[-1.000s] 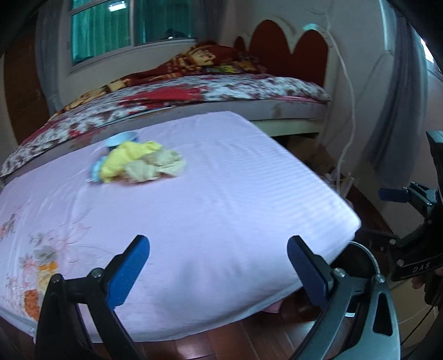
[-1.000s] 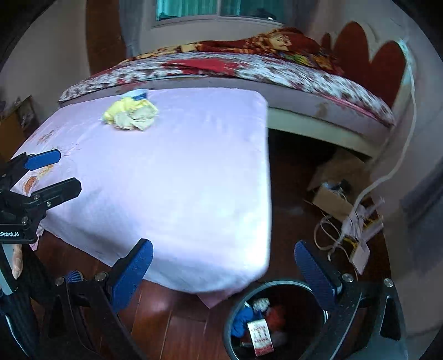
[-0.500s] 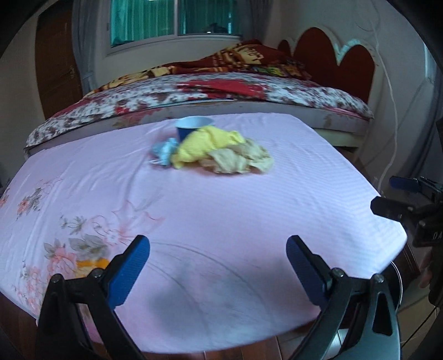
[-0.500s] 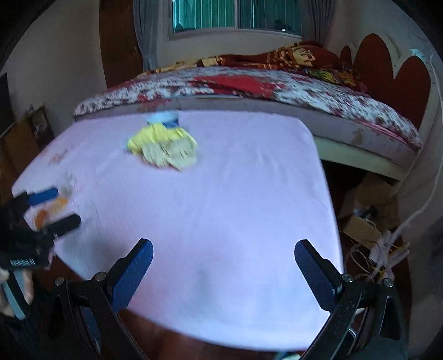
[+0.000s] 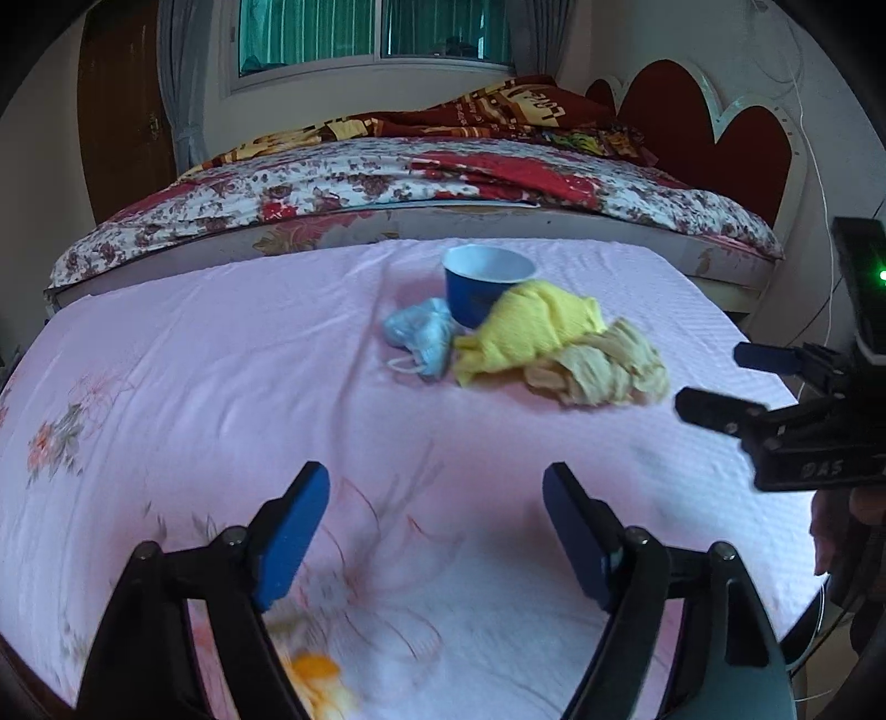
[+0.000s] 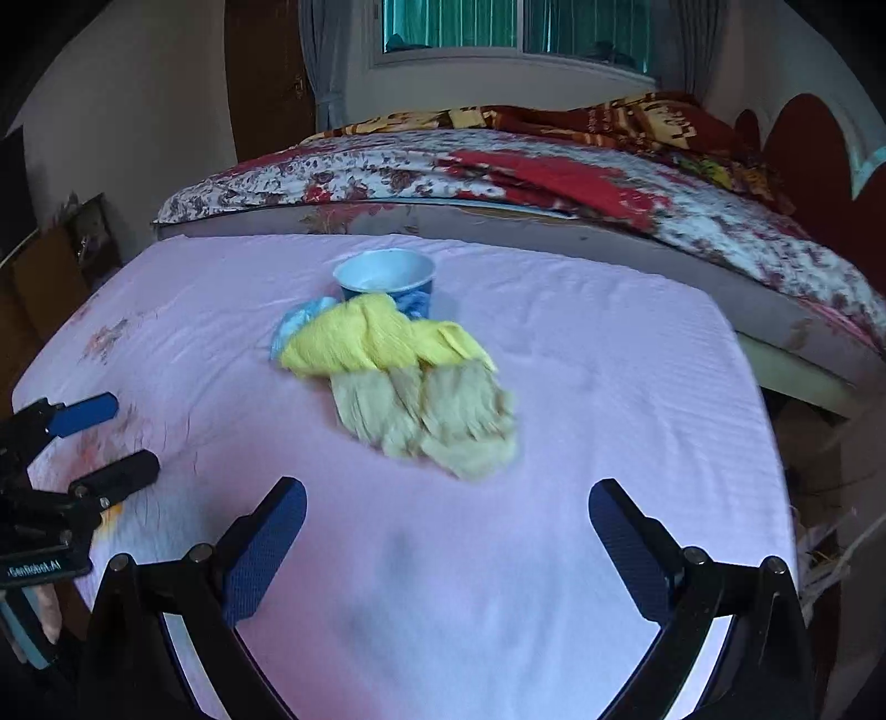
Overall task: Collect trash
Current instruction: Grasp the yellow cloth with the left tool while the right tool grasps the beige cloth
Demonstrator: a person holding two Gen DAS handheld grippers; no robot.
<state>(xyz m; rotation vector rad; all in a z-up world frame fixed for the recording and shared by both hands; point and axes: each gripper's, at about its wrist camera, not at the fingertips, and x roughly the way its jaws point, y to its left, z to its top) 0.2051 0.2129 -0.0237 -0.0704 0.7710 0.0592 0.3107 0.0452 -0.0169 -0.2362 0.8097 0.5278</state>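
Note:
A small pile of trash lies on the pink mattress [image 5: 221, 387]: a blue paper cup [image 5: 487, 282] standing upright, a crumpled light-blue face mask [image 5: 421, 335], a yellow wad [image 5: 531, 327] and a beige wad [image 5: 603, 368]. The right wrist view shows the same cup [image 6: 385, 274], mask [image 6: 296, 324], yellow wad [image 6: 376, 335] and beige wad [image 6: 437, 421]. My left gripper [image 5: 437, 498] hovers over the mattress short of the pile, its jaws closing with nothing between them. My right gripper [image 6: 447, 498] is open and empty, just short of the beige wad. Each gripper shows in the other's view: the right gripper [image 5: 725, 382] and the left gripper [image 6: 119, 440].
Behind the mattress stands a higher bed [image 5: 443, 177] with a floral cover and a red headboard [image 5: 709, 127]. A wooden door [image 5: 122, 122] and a window [image 5: 376, 27] are at the back. Cables [image 6: 830, 554] lie on the floor past the mattress's right edge.
Both grippers have moved in over the pink mattress towards the pile, which looms larger. The bin and the floor edge have left view. The left jaws have narrowed.

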